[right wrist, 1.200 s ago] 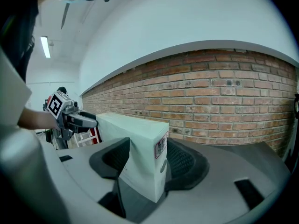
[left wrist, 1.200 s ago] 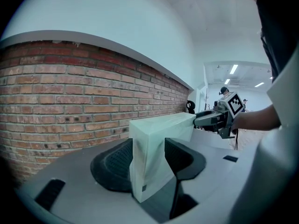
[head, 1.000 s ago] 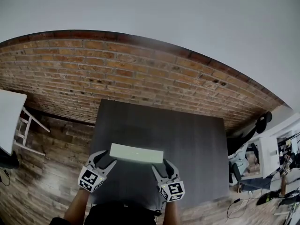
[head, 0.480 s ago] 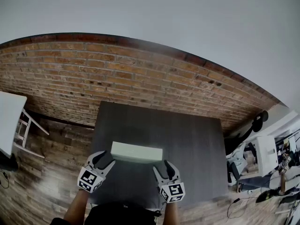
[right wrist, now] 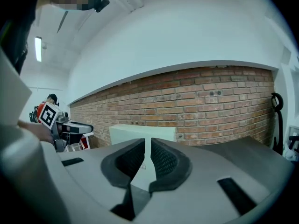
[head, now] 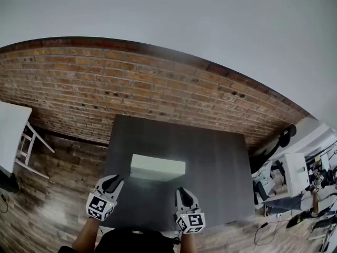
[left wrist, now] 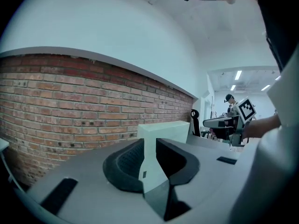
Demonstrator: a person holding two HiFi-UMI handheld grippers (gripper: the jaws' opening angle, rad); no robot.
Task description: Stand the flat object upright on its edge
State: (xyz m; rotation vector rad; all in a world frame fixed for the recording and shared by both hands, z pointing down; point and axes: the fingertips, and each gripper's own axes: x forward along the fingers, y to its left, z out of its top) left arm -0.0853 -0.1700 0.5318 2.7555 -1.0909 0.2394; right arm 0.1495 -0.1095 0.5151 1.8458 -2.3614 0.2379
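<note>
A pale, flat box (head: 157,167) stands upright on its long edge in the middle of the dark table (head: 216,157). Both grippers sit behind it near the table's front edge, clear of the box. My left gripper (head: 112,184) is off its left end and my right gripper (head: 182,196) is off its right end. In the left gripper view the jaws (left wrist: 149,146) are closing with a gap still showing, and the box (left wrist: 164,129) stands beyond them. In the right gripper view the jaws (right wrist: 148,148) are closing to a thin slit, with the box (right wrist: 140,130) further ahead. Nothing lies between either pair.
A brick wall (head: 131,88) runs behind the table. A white table (head: 9,136) and a stool stand on the wooden floor at the left. Desks and clutter (head: 295,178) fill the far right.
Both grippers have let go of the box and drawn back toward me. Their jaws have narrowed. The box stays standing on the table, a little further from me.
</note>
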